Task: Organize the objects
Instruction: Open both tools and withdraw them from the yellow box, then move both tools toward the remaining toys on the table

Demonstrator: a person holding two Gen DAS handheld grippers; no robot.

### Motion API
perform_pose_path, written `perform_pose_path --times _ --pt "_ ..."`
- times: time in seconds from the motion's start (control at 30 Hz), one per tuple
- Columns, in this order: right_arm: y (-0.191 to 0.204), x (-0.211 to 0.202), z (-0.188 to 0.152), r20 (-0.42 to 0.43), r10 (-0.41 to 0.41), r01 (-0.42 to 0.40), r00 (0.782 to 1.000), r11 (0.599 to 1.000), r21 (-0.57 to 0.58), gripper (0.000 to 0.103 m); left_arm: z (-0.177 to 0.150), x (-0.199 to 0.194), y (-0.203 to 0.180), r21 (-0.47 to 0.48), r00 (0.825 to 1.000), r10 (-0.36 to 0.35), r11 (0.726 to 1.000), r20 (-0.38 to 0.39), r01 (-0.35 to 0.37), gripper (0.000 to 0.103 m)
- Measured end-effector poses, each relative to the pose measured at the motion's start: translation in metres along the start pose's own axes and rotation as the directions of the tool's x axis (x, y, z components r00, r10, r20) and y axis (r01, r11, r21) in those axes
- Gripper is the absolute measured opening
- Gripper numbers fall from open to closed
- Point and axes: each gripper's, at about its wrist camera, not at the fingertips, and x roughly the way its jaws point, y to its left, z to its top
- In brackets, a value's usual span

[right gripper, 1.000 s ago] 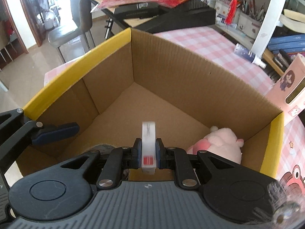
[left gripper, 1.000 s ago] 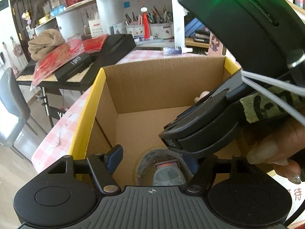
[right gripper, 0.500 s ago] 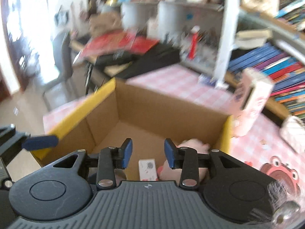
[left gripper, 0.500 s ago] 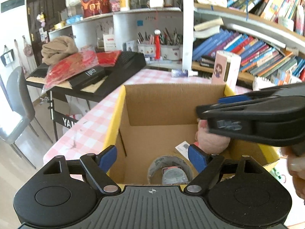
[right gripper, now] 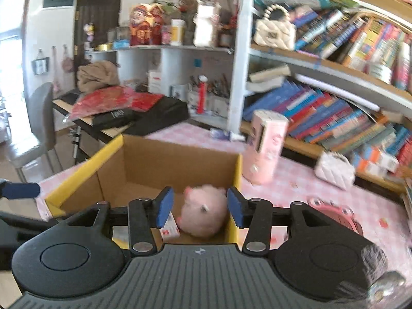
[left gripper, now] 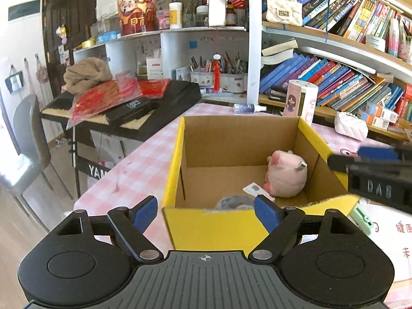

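1. Both grippers – left [left gripper: 206, 209], right [right gripper: 197, 206] – have fingers released, empty, near the box [left gripper: 213, 228].
2. Pink toy [left gripper: 285, 176] and small card [left gripper: 253, 189] lie inside.
3. Next, likely – fetch another item from the surface [left gripper: 134, 170].

"YAM" on keyboard stand [left gripper: 99, 171]

Left black two-finger gripper with blue pads [left gripper: 206, 209]: jaws spread wide, nothing between them, fingers level and pointing forward. Right black two-finger gripper with blue pads [right gripper: 197, 207]: jaws likewise parted and empty, fingers level. Visible in the left wrist view at the right edge as a dark body with one blue pad [left gripper: 376, 153], positioned beside the left unit.
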Motion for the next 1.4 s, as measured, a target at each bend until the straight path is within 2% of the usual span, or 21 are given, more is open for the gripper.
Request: perform_pose_path --times 0.1,0.23,0.5,0.73,0.93,1.13,1.4 --pt "0.009 -0.008 -0.012 -0.026 -0.016 0.015 1.0 1.0 -0.005 0.046 -0.008 -0.008 0.005 -0.002 1.0 -0.005 1.0 -0.004 0.005 0.084" --pt "0.024 -0.02 -0.027 -0.021 -0.037 0.036 0.999 0.998 -0.049 0.05 -0.023 -0.017 0.012 0.003 1.0 -0.003 1.0 -0.027 0.003 0.084" --pt "0.056 -0.049 -0.051 -0.057 -0.014 0.01 0.998 0.997 -0.076 0.056 -0.048 -0.04 0.032 -0.019 0.998 0.005 1.0 -0.069 -0.007 0.084" --pt "0.067 -0.075 -0.071 -0.077 -0.03 0.027 0.997 0.999 -0.048 0.062 -0.067 -0.057 0.036 0.005 0.995 -0.009 1.0 -0.097 0.01 0.085" --pt "0.063 -0.096 -0.09 -0.111 -0.083 0.084 0.99 0.996 0.001 0.067 -0.079 -0.067 0.024 0.057 0.991 -0.06 0.996 -0.12 0.068 0.085" --pt "0.048 -0.112 -0.109 -0.173 -0.162 0.175 0.971 0.983 0.063 0.069 -0.086 -0.071 0.006 0.114 0.982 -0.126 0.983 -0.138 0.142 0.085" --pt "0.027 -0.126 -0.12 -0.202 -0.229 0.256 0.952 0.959 0.122 0.073 -0.088 -0.074 -0.015 0.168 0.971 -0.191 0.962 -0.145 0.214 0.085"
